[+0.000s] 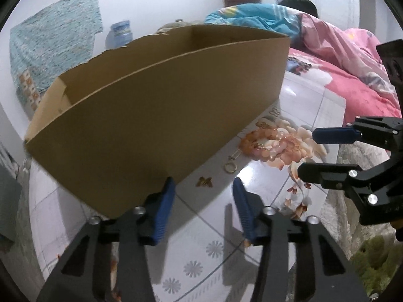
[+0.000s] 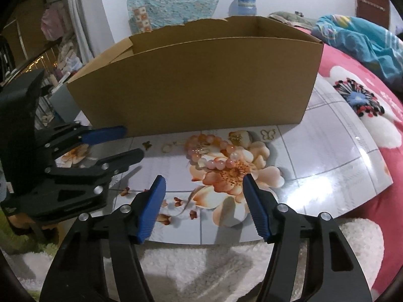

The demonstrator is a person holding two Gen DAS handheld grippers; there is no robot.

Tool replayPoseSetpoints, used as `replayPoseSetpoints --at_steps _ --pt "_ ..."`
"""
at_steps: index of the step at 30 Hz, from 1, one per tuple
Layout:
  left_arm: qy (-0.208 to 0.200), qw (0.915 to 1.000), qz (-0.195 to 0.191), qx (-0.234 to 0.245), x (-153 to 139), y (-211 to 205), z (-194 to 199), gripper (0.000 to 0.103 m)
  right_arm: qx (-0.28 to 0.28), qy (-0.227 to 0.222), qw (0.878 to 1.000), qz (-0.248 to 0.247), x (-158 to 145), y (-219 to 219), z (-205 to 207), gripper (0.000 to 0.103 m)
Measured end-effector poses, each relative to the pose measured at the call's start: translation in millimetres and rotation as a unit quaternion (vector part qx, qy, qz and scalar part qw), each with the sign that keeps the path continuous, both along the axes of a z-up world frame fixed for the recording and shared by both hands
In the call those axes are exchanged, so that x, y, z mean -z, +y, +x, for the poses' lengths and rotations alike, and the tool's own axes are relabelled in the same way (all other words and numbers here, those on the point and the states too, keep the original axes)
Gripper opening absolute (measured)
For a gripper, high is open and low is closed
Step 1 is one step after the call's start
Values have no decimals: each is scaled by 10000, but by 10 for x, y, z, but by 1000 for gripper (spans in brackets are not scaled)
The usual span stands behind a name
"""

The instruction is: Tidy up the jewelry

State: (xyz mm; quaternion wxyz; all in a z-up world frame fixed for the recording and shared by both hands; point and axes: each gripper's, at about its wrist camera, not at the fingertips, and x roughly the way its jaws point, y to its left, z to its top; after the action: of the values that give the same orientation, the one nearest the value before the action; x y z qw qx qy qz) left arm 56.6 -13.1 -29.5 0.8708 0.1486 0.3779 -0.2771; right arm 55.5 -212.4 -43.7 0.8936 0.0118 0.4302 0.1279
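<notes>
An open brown cardboard box stands on a glossy flowered board; it also shows in the left wrist view. In front of it lie a pink bead bracelet, a gold ring, a small dark gold butterfly, a pale butterfly charm and a gold clip. The left view shows the bracelet, ring and butterfly. My left gripper is open and empty just short of the butterfly. My right gripper is open and empty, short of the bracelet.
The board lies on a bed with a pink flowered cover and white fleece. A person lies under pink and blue blankets behind. A blue-lidded jar stands behind the box. Each gripper shows in the other's view: the right one, the left one.
</notes>
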Motion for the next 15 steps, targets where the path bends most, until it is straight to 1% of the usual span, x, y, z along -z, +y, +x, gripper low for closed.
replayPoseSetpoints --at_steps 4,6,9,15 --pt "134 9998 40 124 33 -69 78 31 -66 7 10000 72 23 -22 -14 58" --pt "179 9997 84 164 50 -99 115 24 -97 -18 9999 95 21 -26 -10 57" --pt "245 9994 196 167 90 -133 154 18 -129 -34 9998 122 28 -49 -9 56" --pt "366 9990 130 231 107 -108 215 17 -179 -45 9997 178 35 -96 -37 52"
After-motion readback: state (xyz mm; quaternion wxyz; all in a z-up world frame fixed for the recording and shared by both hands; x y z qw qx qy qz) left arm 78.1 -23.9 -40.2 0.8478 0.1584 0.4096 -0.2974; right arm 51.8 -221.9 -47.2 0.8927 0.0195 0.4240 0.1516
